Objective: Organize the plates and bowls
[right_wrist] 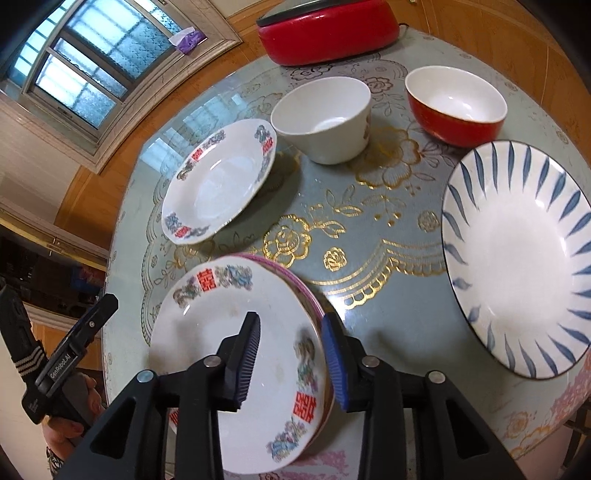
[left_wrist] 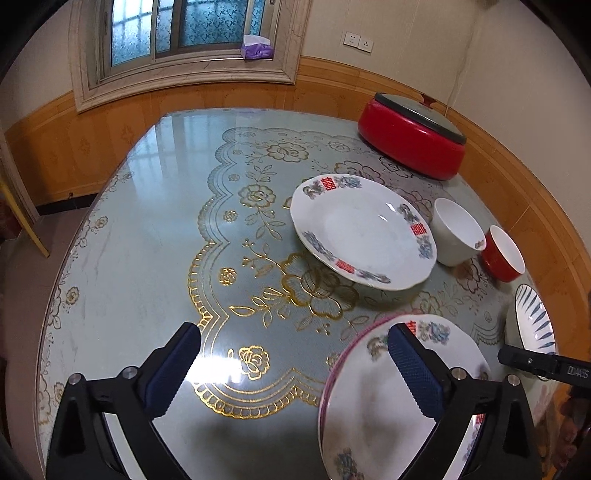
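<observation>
We are viewing a glass-topped table (left_wrist: 155, 229) with a gold-flower cloth under the glass. The left gripper (left_wrist: 293, 363) is standing wide open over bare glass, nothing between its pads; its right finger is overlapping the near flower-rimmed plate (right_wrist: 236, 332). That plate is lying on a pink-rimmed plate (right_wrist: 295, 282) at the near table edge. The right gripper (right_wrist: 290, 356) is straddling this stack's right rim, jaws partly apart; we cannot tell whether the pads are pressing on it. A second flower-rimmed plate (right_wrist: 218, 181) is sitting farther back, beside a white bowl (right_wrist: 325, 118) and a red bowl (right_wrist: 456, 107). A blue-striped plate (right_wrist: 517, 258) is lying right of the stack. A red electric pan (right_wrist: 328, 33) is standing at the far edge
</observation>
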Motion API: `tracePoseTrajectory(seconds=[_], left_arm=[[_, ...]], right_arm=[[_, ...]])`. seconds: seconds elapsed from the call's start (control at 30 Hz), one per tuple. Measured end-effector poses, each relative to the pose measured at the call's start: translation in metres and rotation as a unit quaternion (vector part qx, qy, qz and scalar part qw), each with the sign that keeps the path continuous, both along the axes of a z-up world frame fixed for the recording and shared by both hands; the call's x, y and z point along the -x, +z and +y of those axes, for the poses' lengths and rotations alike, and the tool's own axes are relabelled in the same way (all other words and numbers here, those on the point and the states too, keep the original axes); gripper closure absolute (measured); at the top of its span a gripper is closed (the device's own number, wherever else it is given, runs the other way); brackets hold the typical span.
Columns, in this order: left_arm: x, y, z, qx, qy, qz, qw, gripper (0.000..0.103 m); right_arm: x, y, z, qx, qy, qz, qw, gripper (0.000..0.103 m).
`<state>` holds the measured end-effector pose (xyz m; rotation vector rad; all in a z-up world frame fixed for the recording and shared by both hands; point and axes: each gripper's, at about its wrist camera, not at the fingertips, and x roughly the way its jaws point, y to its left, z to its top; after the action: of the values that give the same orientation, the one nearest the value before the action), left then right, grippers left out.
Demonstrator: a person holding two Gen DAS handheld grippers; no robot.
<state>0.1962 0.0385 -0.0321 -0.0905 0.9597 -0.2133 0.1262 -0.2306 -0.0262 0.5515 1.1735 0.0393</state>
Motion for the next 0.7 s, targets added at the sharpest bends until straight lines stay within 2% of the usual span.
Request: tracePoseTrajectory(seconds=[0.27,0.33,0.4,0.47,0.5,0.57,0.63,0.7], left_arm=[[-0.023,-0.008,0.005,-0.001,-0.002,0.012,0.9999,0.001],[-0.031,-0.011,0.005,-0.002,-0.005,0.017,0.9998,0.001],[-0.039,-0.015,0.006,-0.003,-0.006,0.022,0.9997,0.001],[-0.048,-0.019,0.006,-0.002,-0.007,0.027,0.9996,0.001],[-0.053,-0.021,0.007,-0.001,-0.007,0.031,0.9995,0.001],[-0.063,-0.024,0.008,0.002,-0.007,0.036,0.9993,0.001],[-0.071,-0.026,0.008,0.005,-0.007,0.037,0.9993,0.001],[-0.081,-0.028,0.007,0.005,-0.009,0.039,0.9992,0.001]], right_arm=[[-0.02,0.004,0.006,0.032,0.004,-0.007,0.999,0.061],[-0.024,0.008,0.009,0.054,0.01,-0.027,0.998,0.059],[-0.027,0.018,0.016,0.095,0.027,-0.076,0.992,0.047],[-0.031,0.026,0.027,0.126,0.072,-0.119,0.982,0.015],[-0.036,0.026,0.032,0.133,0.099,-0.121,0.979,0.013],[-0.049,0.022,0.034,0.117,0.121,-0.095,0.981,0.014],[-0.06,0.016,0.028,0.079,0.108,-0.079,0.988,0.014],[-0.075,0.006,0.022,0.05,0.091,-0.043,0.994,0.018]])
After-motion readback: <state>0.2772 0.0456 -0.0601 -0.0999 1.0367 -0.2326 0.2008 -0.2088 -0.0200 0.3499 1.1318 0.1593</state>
